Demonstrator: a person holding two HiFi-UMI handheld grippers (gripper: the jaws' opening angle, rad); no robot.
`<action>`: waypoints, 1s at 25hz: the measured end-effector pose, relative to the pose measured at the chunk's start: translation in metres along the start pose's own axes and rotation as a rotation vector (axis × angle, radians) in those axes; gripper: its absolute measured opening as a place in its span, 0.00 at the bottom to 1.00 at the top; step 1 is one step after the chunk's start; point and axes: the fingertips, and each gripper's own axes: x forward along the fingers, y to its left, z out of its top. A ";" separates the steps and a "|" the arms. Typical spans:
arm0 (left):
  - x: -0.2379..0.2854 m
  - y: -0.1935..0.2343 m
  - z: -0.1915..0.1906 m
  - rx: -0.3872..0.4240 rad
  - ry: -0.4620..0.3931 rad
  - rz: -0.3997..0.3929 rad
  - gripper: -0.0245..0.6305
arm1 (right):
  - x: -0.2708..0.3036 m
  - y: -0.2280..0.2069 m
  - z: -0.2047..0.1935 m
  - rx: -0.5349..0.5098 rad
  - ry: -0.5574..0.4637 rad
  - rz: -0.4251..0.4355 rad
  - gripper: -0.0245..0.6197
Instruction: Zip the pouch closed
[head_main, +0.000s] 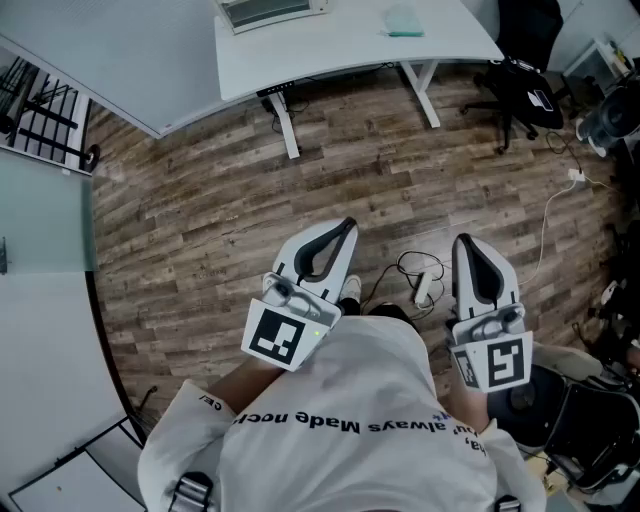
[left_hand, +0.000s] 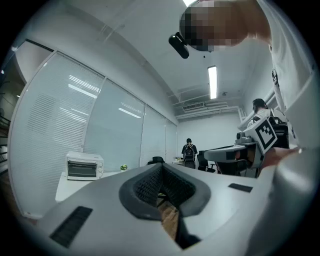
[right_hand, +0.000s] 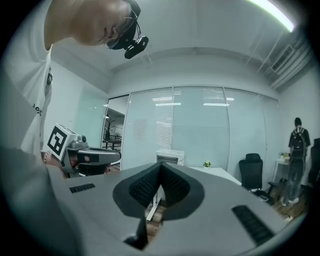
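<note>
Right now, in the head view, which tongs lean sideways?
The left tongs, slanting toward the right; the right tongs point straight ahead. Both are shut, holding nothing.

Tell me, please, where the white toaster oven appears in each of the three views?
Head view: the toaster oven is at the top edge, left of centre, partly cut off.
Left gripper view: the oven is at lower left.
Right gripper view: the oven is near the centre.
Shared landmark: the white desk it stands on.
</note>
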 end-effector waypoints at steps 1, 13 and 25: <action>-0.001 0.003 0.000 0.000 -0.003 0.002 0.07 | 0.002 0.000 0.000 0.011 -0.007 -0.004 0.05; 0.005 0.035 -0.014 -0.015 0.027 0.021 0.07 | 0.037 -0.003 -0.002 0.043 -0.012 0.010 0.05; 0.074 0.053 -0.018 0.000 0.031 0.020 0.07 | 0.079 -0.064 -0.006 0.067 -0.027 0.003 0.05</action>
